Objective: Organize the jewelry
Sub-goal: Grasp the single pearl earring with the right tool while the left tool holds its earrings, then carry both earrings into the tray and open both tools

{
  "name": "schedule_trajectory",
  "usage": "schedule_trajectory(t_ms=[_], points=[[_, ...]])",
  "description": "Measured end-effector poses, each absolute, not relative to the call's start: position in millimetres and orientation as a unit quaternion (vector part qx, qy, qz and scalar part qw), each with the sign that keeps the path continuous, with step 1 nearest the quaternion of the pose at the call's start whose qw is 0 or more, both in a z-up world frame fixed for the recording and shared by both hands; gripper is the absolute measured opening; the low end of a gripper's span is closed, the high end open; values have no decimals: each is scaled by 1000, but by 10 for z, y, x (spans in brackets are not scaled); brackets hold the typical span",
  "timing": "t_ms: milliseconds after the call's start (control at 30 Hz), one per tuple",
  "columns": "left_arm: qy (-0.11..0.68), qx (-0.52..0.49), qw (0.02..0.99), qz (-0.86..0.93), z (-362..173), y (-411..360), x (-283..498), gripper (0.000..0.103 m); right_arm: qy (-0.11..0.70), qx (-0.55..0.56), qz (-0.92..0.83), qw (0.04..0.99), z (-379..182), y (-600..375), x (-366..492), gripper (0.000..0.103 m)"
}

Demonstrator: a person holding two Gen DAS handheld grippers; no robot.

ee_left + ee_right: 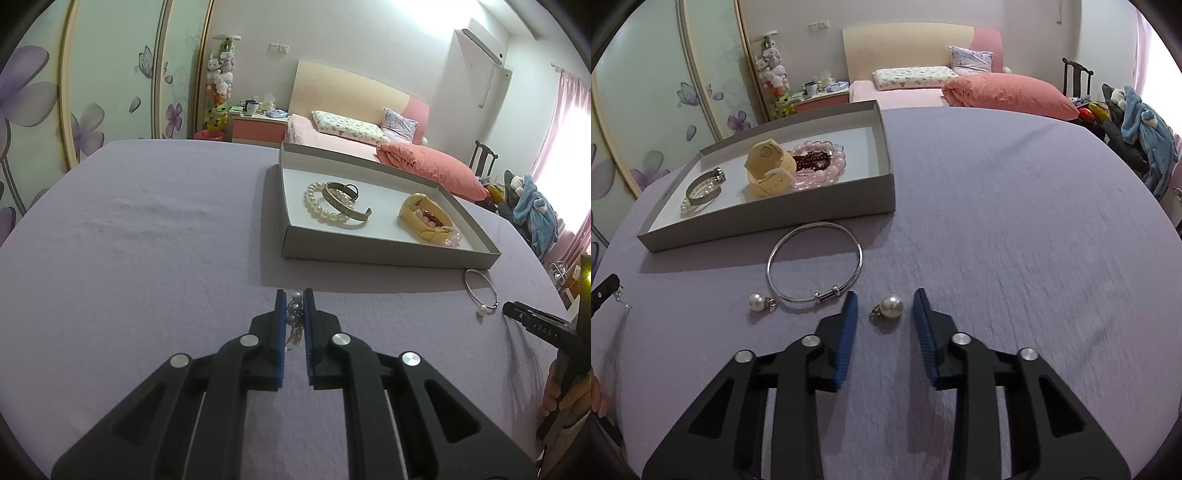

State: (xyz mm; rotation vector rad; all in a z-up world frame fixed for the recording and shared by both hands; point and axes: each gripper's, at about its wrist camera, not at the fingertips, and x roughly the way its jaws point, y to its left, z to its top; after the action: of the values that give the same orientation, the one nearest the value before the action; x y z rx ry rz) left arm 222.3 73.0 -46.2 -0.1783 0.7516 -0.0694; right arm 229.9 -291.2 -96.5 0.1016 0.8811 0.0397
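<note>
Between the left gripper's [294, 295] blue fingers [281, 317] hung a small dangling pearl earring [294, 319], pinched tight above the lavender table [147, 229]. Beyond those fingers sat the grey tray [388, 254] of bracelets. The right gripper [884, 299] stood partly open around a pearl drop [891, 305], untouched by either pad; just left lay a silver bangle [812, 266] and another pearl [756, 301].

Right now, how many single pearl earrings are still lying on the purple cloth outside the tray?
2. One pearl earring lies between the right gripper's fingers, not yet pinched. The other earring lies left of it, beside the silver bangle. More may be out of view.
</note>
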Motion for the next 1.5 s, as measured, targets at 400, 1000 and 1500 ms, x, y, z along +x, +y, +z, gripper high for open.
schedule_trajectory(t_ms=[400,1000,1500], points=[[361,-83,928,-41,-436,685,2150,10,397,72,40,914,-861,-2968,2045,17],[328,-93,938,-66,-197,583,1804,10,309,76,96,943,-460,-2722,1730,17],[280,-70,953,-89,84,360,1663,10,254,59,117,958,-253,-2583,1636,17]])
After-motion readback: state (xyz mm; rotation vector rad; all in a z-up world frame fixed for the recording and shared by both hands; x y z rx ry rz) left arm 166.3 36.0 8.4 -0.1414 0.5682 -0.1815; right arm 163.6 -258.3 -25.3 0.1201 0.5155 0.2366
